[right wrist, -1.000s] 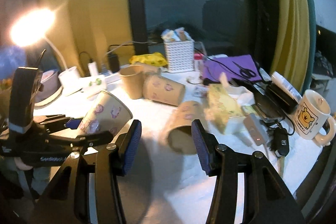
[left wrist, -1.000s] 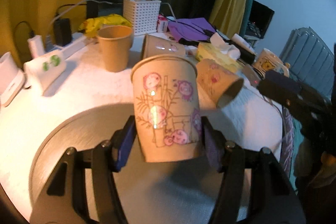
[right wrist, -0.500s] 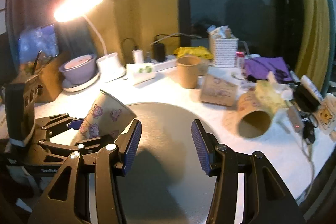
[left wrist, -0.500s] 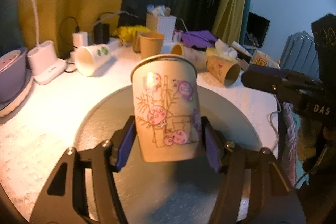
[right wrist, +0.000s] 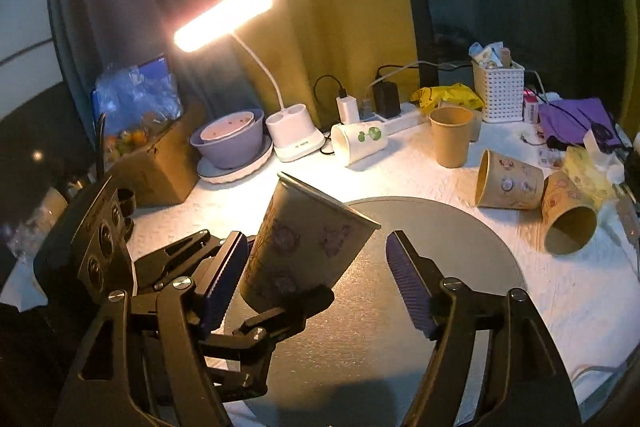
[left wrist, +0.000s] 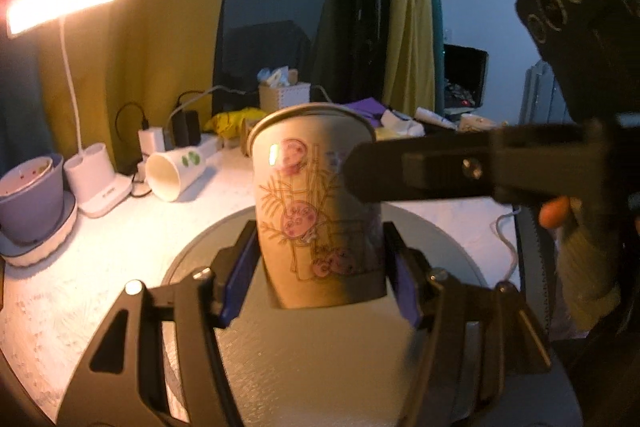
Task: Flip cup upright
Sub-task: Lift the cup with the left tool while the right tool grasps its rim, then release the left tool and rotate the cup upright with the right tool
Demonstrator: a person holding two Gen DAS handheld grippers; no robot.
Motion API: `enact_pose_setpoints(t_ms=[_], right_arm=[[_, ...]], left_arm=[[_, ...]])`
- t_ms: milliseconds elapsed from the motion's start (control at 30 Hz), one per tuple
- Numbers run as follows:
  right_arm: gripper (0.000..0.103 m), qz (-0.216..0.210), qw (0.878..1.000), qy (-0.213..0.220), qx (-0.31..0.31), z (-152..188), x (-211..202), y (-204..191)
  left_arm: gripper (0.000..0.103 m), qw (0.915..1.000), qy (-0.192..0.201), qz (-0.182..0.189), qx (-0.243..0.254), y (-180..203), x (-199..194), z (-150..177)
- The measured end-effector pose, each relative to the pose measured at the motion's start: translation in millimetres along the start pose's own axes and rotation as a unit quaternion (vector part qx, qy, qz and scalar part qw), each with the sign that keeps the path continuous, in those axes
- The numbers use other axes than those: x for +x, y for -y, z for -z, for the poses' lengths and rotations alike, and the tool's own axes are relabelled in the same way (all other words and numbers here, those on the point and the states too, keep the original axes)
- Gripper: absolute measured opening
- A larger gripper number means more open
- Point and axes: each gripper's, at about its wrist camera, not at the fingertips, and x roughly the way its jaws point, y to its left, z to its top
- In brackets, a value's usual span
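A tan paper cup (left wrist: 316, 207) with pink cartoon prints is clamped between the blue pads of my left gripper (left wrist: 320, 267), mouth up, above a round grey mat (left wrist: 320, 367). In the right wrist view the same cup (right wrist: 304, 247) leans tilted in the left gripper (right wrist: 276, 291) over the mat (right wrist: 440, 227). My right gripper (right wrist: 310, 283) is open, its fingers on either side of the cup without touching it. One right finger (left wrist: 420, 171) crosses in front of the cup in the left wrist view.
A white cup (right wrist: 358, 143) lies on its side near a lamp base (right wrist: 294, 139). A plain brown cup (right wrist: 450, 137) stands upright. Two printed cups (right wrist: 508, 181) (right wrist: 568, 223) lie on their sides at the right. A purple bowl (right wrist: 230, 143), cardboard box (right wrist: 148, 163) and white basket (right wrist: 498, 91) stand behind.
Both grippers swung left across the table toward the lamp. My right gripper moved in around the held cup; its finger now crosses the left wrist view. The cup stays clamped.
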Motion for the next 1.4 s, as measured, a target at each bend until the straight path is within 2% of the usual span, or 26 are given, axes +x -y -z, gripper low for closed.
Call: enact_pose_setpoints(t_ms=[133, 367, 567, 933, 1167, 1400], right_arm=[[0.075, -0.012, 1.000, 0.001, 0.026, 2, -4, 10], [0.075, -0.042, 0.997, -0.002, 0.066, 4, -8, 23], [0.076, -0.053, 0.996, 0.005, 0.065, 1, -15, 20], [0.076, -0.087, 0.993, 0.003, 0.081, -4, -19, 23], [0.076, -0.098, 0.992, 0.000, 0.082, -6, -19, 23], [0.071, -0.103, 0.991, -0.005, 0.082, -6, -15, 23]], left_arm=[[0.061, 0.9998, 0.005, 0.001, 0.017, 6, 0, 2], [0.061, 0.9981, 0.038, 0.006, 0.048, 22, -12, 5], [0.061, 0.9960, 0.065, 0.027, 0.054, 30, -23, 4], [0.061, 0.9913, 0.100, 0.042, 0.075, 42, -36, 4], [0.061, 0.9895, 0.107, 0.039, 0.089, 49, -40, 5], [0.063, 0.9905, 0.101, 0.038, 0.086, 52, -43, 6]])
